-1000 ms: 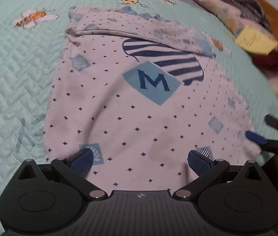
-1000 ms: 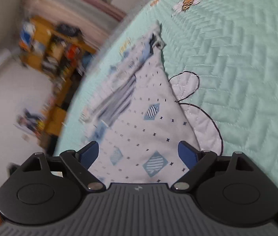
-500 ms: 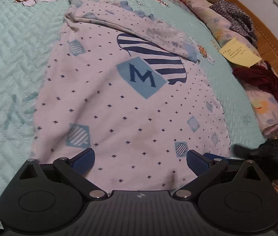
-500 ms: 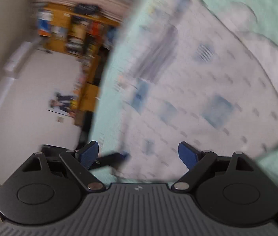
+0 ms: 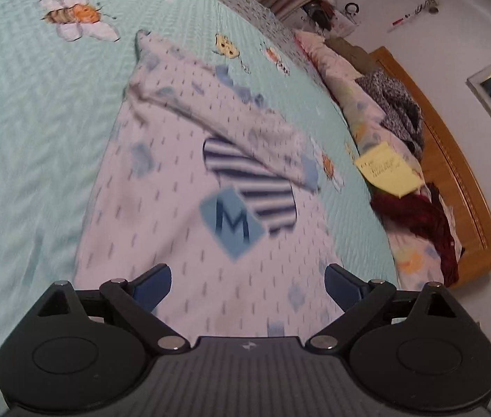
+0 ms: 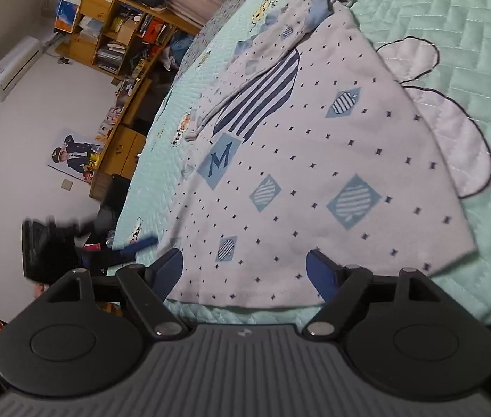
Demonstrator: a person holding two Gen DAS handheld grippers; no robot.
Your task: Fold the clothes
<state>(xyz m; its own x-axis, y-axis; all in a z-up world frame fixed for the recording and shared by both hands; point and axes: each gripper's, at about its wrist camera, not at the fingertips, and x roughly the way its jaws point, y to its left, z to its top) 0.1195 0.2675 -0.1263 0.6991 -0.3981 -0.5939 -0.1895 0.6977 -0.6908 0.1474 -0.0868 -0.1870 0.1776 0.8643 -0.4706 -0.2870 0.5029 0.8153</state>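
Two grippers hover at the near hem of a white shirt (image 6: 314, 160) that lies spread on a bed with a mint quilted bedspread (image 5: 19, 139), and neither one holds any cloth. The shirt lies face up, its striped apple patch and blue "M" diamond (image 6: 219, 163) showing, with one sleeve (image 5: 217, 118) already folded across the chest so that it lies diagonally over the top of the apple; that placement suggests the sides are being brought in first to make a narrow panel before the length is folded. The left gripper (image 5: 247, 283) has its fingers spread wide, the blue pads standing over the lower part of the shirt with nothing pinched between them. The right gripper (image 6: 245, 271) looks along the shirt from the hem edge, its fingers also well apart and opening a little more, the hem lying just ahead of the pads but not pressed by them. From the right wrist view the left gripper appears as a dark blurred shape off the bed's edge at the left. Both point down at a slant toward the bottom edge, which I judge to be a line-up for taking the hem's two corners, so the lower half can be carried up toward the collar. Cloth this soft will sag between two pinch points, so the grips would need to sit near the corners. Along the far side of the bed a heap of other clothes (image 5: 415, 187) and a yellow note (image 5: 386, 168) lie well apart from the shirt.
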